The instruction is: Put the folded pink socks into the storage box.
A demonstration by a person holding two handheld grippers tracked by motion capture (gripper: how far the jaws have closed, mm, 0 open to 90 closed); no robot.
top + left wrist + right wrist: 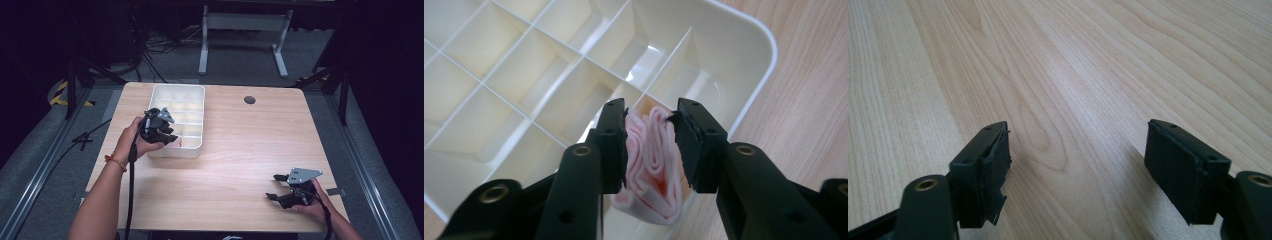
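Currently the left gripper (650, 131) pinches what looks like a folded pink cloth (651, 165) over the divided tray's (744, 45) corner compartment, while the right gripper (1078, 165), well apart from the tray, gapes empty.

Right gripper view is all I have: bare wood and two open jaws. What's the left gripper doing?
Observer: The left gripper is over the near right corner of a white divided tray, jaws on either side of a folded pink cloth.
Operator: Is the cloth gripped or loose?
Observer: One jaw is pressed against it; at the other I see a slim gap lower down, so I can't call it gripped. Its lower end sits in the corner compartment.
Operator: Anything else in the tray?
Observer: No, the other compartments in the left gripper view are empty.
Operator: Where am I relative to it?
Observer: In the high view, the right gripper is near the table's front right corner, well apart from the tray.
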